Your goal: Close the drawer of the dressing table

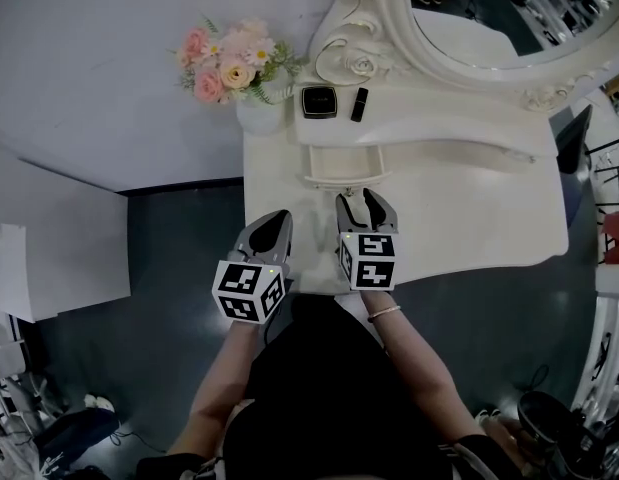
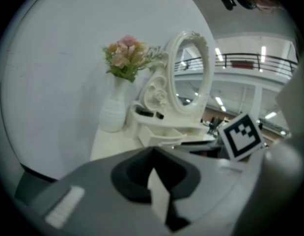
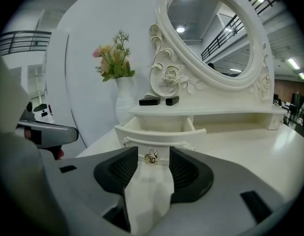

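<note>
**Dressing table, back edge to front**

The drawer point(image 1: 346, 165) juts out from under the shelf point(image 1: 439, 118) along the dressing table's point(image 1: 469, 208) back edge. On the shelf, before the mirror point(image 1: 489, 18), a case point(image 1: 319, 101) lies left of a tube point(image 1: 359, 104). The vase point(image 1: 259, 113) stands at the back left corner. The right gripper point(image 1: 365, 200) is just before the drawer front, and the left gripper point(image 1: 274, 223) is near the front left corner.

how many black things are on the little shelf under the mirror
2. A square black case lies toward the left end of the shelf, and a slim black tube lies just right of it, apart from it. Both sit above the open drawer; nothing seems hidden.
</note>
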`<state>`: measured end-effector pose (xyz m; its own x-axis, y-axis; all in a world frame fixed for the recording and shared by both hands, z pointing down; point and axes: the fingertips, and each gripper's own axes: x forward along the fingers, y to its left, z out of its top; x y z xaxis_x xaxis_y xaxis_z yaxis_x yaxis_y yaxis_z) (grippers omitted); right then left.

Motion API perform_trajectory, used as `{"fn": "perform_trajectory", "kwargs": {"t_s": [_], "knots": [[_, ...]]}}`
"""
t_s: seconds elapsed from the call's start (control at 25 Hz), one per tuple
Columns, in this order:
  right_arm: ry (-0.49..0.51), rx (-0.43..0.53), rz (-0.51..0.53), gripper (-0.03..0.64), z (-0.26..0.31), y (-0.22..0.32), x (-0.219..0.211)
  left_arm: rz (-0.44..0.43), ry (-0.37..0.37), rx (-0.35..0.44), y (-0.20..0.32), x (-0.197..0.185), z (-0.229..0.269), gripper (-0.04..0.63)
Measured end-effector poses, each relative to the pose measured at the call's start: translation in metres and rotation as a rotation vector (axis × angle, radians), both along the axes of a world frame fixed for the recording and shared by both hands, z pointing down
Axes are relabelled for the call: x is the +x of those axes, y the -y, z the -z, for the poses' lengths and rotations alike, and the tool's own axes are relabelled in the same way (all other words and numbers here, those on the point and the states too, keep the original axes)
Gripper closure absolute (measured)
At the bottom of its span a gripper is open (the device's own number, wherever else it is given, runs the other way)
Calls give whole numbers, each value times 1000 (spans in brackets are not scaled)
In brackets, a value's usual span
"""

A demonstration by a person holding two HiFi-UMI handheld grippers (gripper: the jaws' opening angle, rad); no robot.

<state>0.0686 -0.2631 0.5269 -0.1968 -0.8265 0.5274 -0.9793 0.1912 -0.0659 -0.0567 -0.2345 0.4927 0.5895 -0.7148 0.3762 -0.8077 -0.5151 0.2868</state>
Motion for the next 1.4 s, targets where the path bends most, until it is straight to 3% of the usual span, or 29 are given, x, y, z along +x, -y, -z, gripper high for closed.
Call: {"fn": "perform_trajectory", "kwargs": {"t_s": [1.4], "knots": [[-96, 26, -15, 443, -4, 51, 3, 72, -6, -15, 17, -16, -5, 589]]}}
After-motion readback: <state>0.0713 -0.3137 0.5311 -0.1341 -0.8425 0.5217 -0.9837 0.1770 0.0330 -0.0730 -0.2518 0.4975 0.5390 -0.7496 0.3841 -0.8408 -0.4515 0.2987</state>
